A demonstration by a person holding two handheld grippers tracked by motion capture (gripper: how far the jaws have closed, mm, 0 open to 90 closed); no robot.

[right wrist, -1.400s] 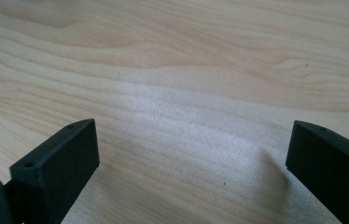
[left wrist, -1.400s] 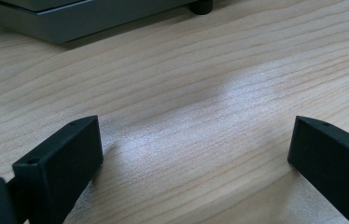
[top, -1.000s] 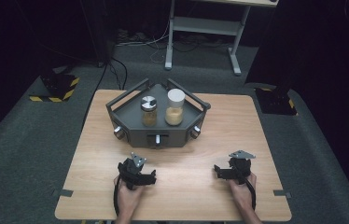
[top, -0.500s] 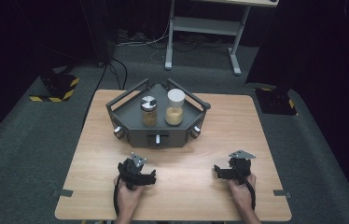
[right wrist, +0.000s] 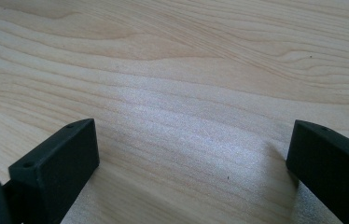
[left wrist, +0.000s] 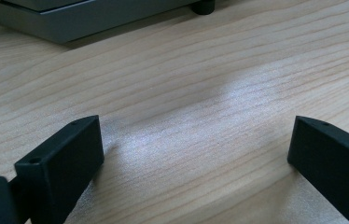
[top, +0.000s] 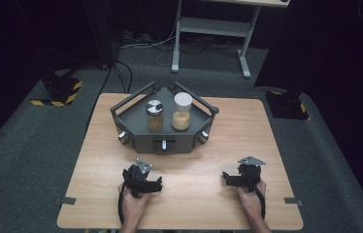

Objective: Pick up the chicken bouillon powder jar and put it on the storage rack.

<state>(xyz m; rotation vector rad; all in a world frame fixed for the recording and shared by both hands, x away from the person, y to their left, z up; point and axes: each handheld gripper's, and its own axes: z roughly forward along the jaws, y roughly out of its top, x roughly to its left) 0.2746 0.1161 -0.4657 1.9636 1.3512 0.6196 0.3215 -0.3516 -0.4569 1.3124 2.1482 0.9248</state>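
No readable writing or brand anywhere; any jar labels are too small to tell. Grey tray (top: 136, 116) sits at the far middle of the wooden table (top: 267, 136), a flat angular thing with raised black bars on its back sides and knobs on the front wall. Two jars stand upright in it, just beside each other. The jar with silver lid (top: 155, 115) is on the left, shorter, with brownish contents low down. The jar with white lid (top: 182, 111) is on the right, taller, filled partway with pale yellow-tan granular stuff.

Left gripper (top: 159, 184) rests on the table near the front edge, held in a hand, jaws spread wide with nothing between them. The left gripper view shows bare wood between the jaws and the tray's front wall (left wrist: 70, 23) ahead. Right gripper (top: 224, 177) is also low on the table, well apart from the left one, jaws wide apart and empty. Both grippers are well short of the jars.
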